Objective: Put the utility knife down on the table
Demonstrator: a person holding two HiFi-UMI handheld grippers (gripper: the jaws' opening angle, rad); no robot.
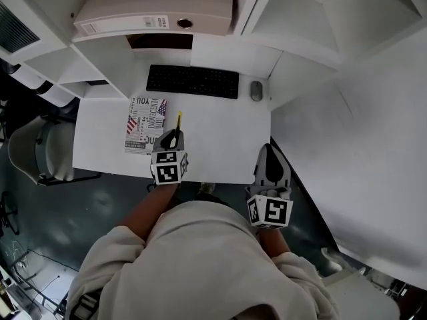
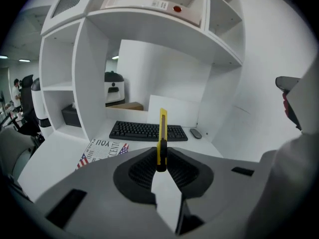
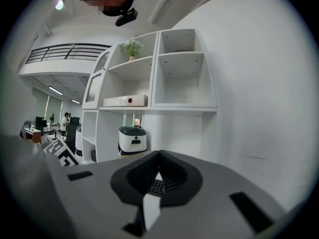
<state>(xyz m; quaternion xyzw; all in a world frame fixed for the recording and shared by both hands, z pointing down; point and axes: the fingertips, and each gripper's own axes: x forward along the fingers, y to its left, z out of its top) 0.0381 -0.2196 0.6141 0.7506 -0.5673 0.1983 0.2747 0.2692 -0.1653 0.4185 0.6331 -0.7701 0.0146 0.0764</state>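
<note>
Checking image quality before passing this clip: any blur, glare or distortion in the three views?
Head view: evenly lit and sharp, white table bright without glare. Left gripper view: strong fisheye bends the shelves, corners go dark, utility knife in focus. Right gripper view: same fisheye and dark corners, shelves crisp.
</note>
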